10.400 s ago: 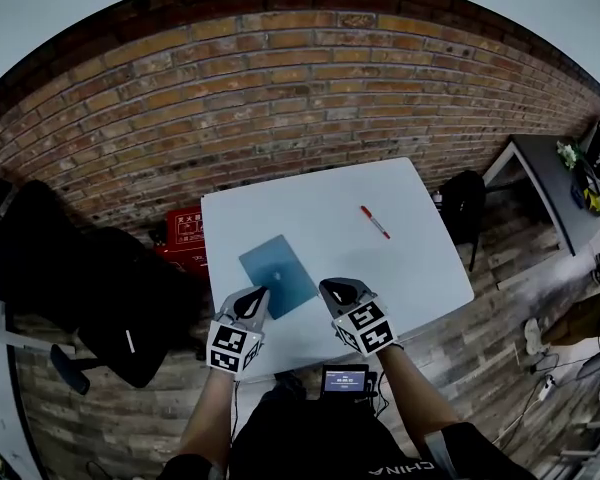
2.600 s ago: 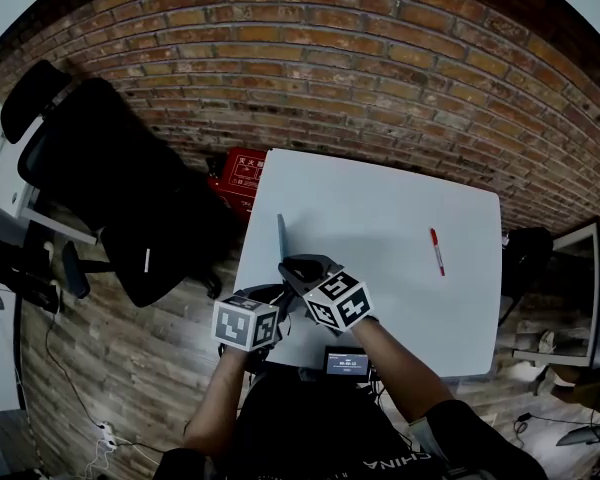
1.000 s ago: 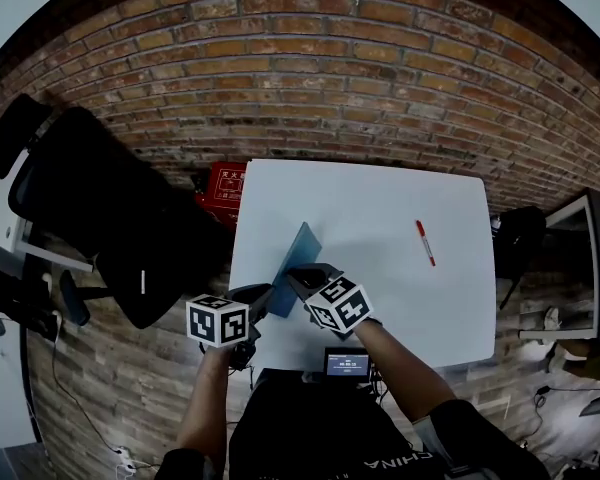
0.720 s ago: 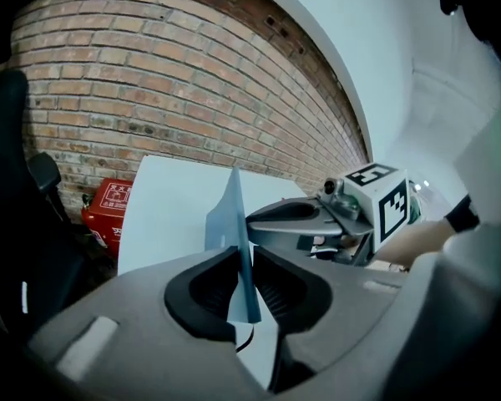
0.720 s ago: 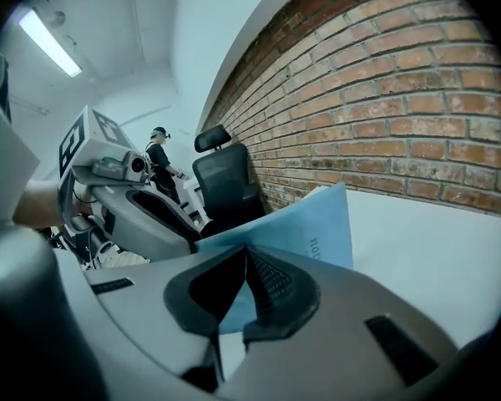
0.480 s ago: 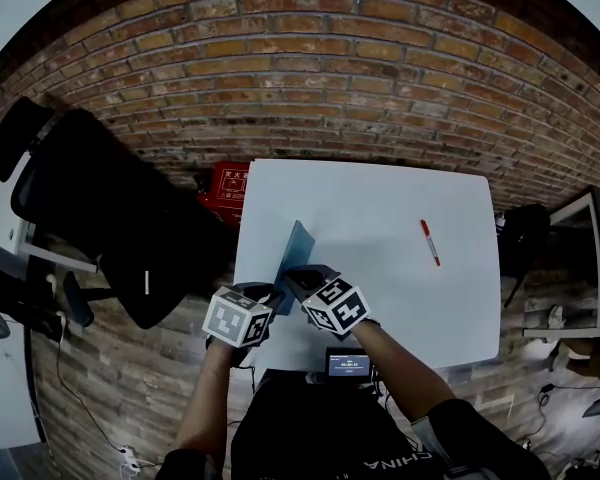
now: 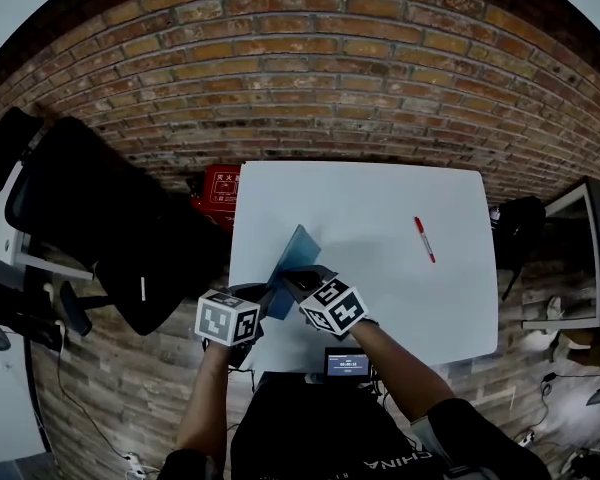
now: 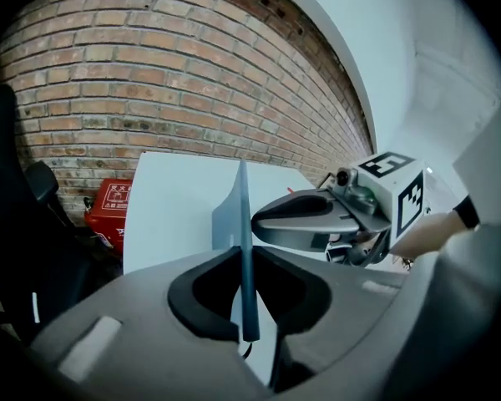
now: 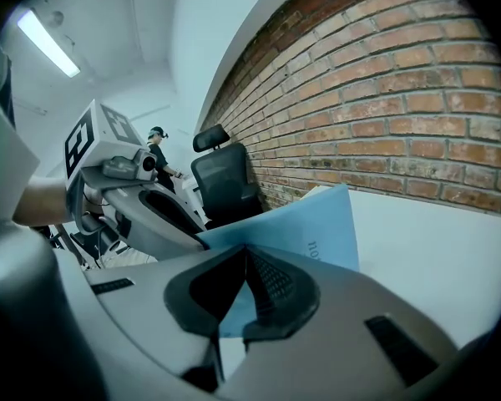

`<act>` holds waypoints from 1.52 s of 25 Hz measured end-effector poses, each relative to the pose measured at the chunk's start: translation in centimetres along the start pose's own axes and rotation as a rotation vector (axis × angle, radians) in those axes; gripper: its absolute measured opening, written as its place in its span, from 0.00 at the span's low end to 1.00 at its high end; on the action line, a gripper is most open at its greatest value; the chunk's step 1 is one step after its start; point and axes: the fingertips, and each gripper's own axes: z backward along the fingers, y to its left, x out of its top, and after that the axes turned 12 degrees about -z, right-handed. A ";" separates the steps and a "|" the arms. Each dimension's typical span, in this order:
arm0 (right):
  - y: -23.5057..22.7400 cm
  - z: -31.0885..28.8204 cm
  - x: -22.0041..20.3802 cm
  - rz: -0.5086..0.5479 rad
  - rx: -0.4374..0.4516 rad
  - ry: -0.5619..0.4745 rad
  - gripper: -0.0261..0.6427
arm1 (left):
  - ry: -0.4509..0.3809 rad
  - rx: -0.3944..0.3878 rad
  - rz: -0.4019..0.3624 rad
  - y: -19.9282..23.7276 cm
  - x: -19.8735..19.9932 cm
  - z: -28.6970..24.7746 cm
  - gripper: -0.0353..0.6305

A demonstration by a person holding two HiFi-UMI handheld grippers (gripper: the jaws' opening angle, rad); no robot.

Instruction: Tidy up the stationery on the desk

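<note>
Office premises. A black swivel chair (image 7: 90,218) stands beside a white desk (image 7: 360,198) before a brick wall (image 7: 330,78).

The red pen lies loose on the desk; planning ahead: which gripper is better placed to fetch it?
Right, probably: the right gripper is nearer the pen on the desk. It is shut on the blue notebook and must release first.

My right tool (image 9: 246,253) is matt grey plastic, its pads (image 9: 270,282) black ribbed rubber. Between them the cover of the blue notebook (image 9: 309,224) looks like thin, smooth matt card. Under the tool the white bench (image 7: 380,208) is smooth and dull; beyond the tool the brick wall (image 7: 310,88) is rough, and the floor (image 7: 110,388) is worn wood planks.
</note>
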 end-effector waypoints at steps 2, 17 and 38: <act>-0.3 0.4 0.0 -0.004 -0.010 -0.003 0.06 | -0.028 -0.008 0.025 0.1 0.2 0.3 0.13; -4.5 6.4 -0.8 -0.083 -0.131 -0.058 0.11 | -0.281 -0.160 0.183 -1.8 4.1 1.8 0.13; -9.0 13.7 -4.1 -0.361 -0.025 -0.086 0.44 | -0.437 -0.328 0.150 -8.9 9.5 1.2 0.13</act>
